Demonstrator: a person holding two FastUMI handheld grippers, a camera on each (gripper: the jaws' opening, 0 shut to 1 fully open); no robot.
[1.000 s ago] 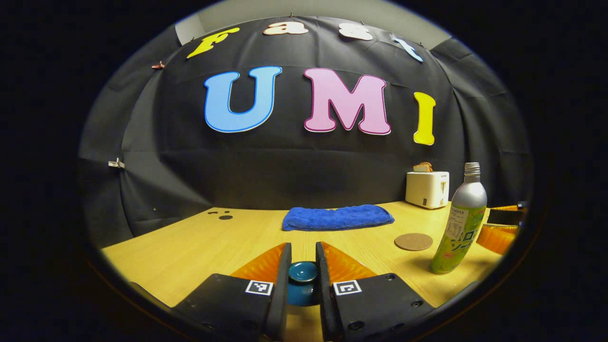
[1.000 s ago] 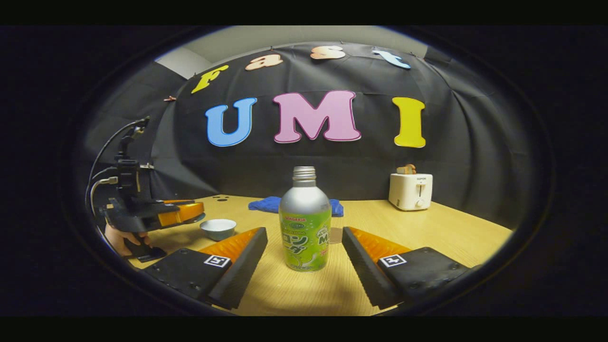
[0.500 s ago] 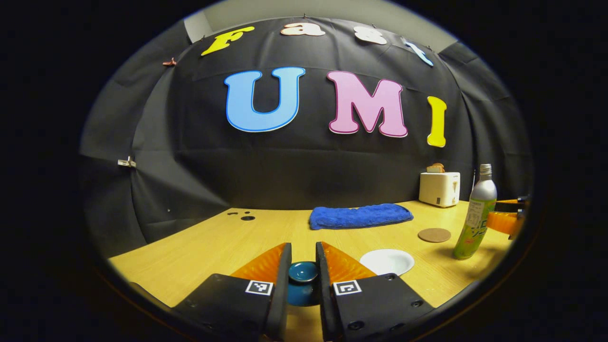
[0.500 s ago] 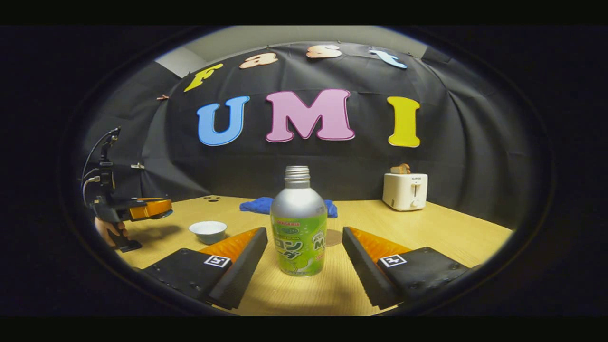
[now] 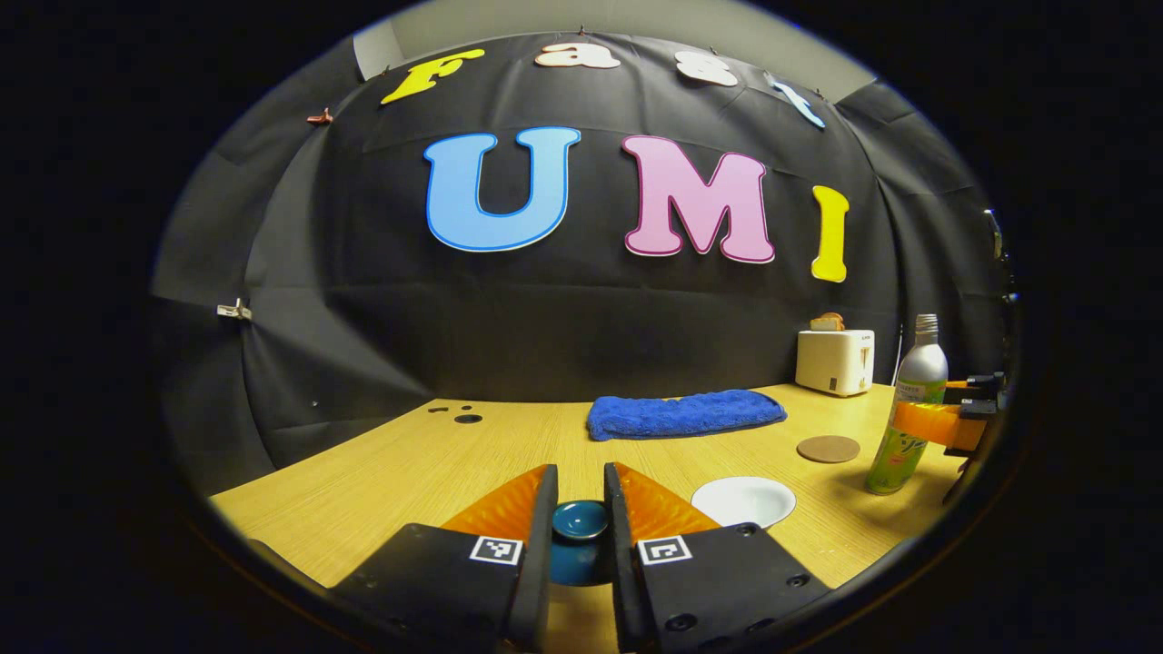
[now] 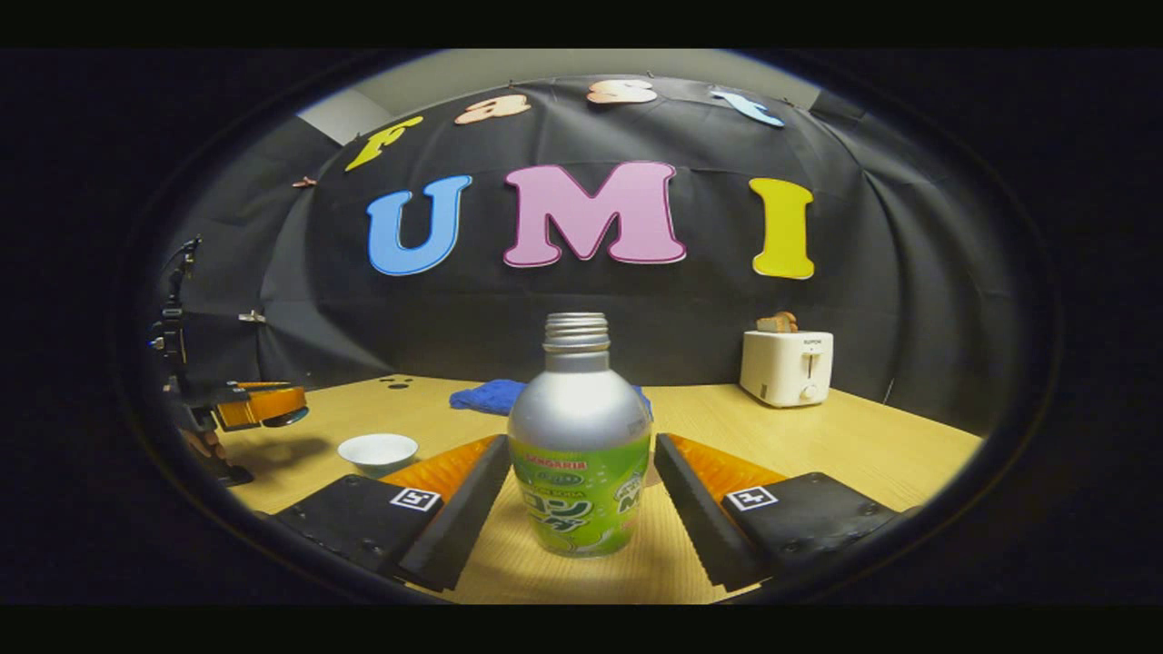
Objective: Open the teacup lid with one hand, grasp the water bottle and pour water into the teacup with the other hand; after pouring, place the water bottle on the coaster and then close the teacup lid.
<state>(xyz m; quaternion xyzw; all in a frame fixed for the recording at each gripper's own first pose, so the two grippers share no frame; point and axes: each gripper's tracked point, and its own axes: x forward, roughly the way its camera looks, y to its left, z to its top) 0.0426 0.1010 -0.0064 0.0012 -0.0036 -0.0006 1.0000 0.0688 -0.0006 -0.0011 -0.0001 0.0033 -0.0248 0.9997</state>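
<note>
Now drawn close around the water bottle (image 6: 580,454): right gripper (image 6: 581,495) with fingers spread wide, one on each side of the green-labelled body, apparently not yet pressing. Compared with a second ago, bottle larger and lower between the fingers in the right gripper view, so approach nearly finished and closing looks like the next move. Meanwhile, left gripper (image 5: 580,522) clamped on the dark blue teacup lid (image 5: 580,520), held off to the left, clear of the cup. Teacup (image 5: 743,500) standing open on the worktop (image 5: 382,472), white inside on show, near centre between the two grippers; a second ago hidden under the left gripper view's fingers, since carried leftward with the lid. Coaster (image 5: 828,448) bare, just beyond the cup and beside the bottle. Blue towel (image 5: 683,413) and toaster (image 5: 834,361) at the far edge, unmoved. Bottle mouth uncapped, so a level lift seems wise before tilting over the cup. Lid step judged done; pouring, parking on the coaster and re-lidding all remaining.
</note>
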